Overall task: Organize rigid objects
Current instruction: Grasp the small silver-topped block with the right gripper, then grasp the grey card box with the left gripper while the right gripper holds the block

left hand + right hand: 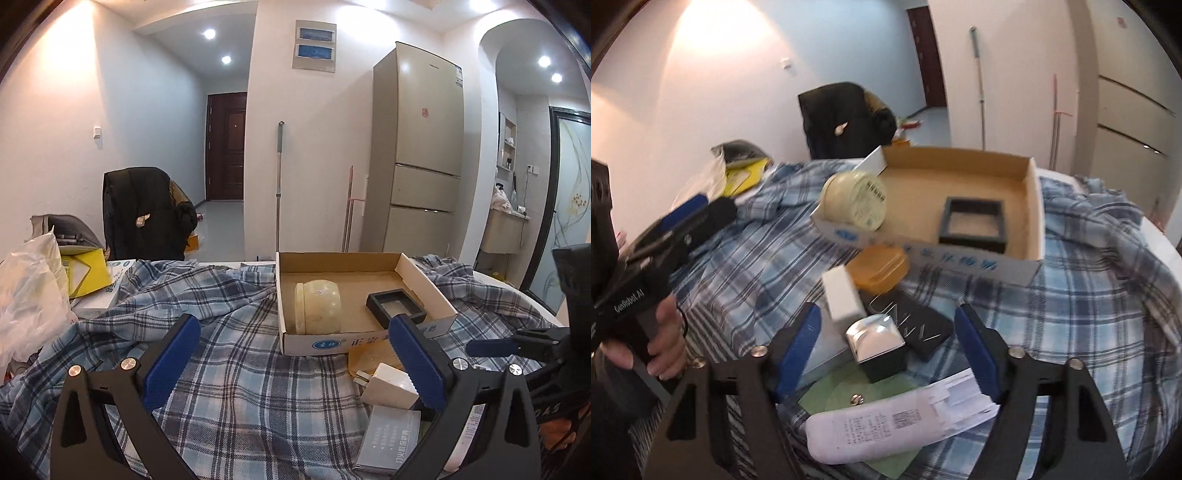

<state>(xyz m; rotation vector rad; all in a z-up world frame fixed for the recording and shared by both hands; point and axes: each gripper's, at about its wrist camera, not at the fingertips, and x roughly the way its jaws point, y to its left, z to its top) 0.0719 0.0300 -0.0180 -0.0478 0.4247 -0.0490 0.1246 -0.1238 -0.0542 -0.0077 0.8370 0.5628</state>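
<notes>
right gripper gapes wide, empty, around the silver-topped case at lower centre; box lies beyond; left gripper wide too.

Right gripper: jaws wide apart, blue pads, nothing between them touched.
Below the jaws: black box with silver top, black card case, white adapter block, orange lidded container, white oblong device on green paper.
Cardboard tray: holds cream jar on its side and black square frame.
All on plaid cloth.
Left gripper: at left edge, held by hand.
</notes>
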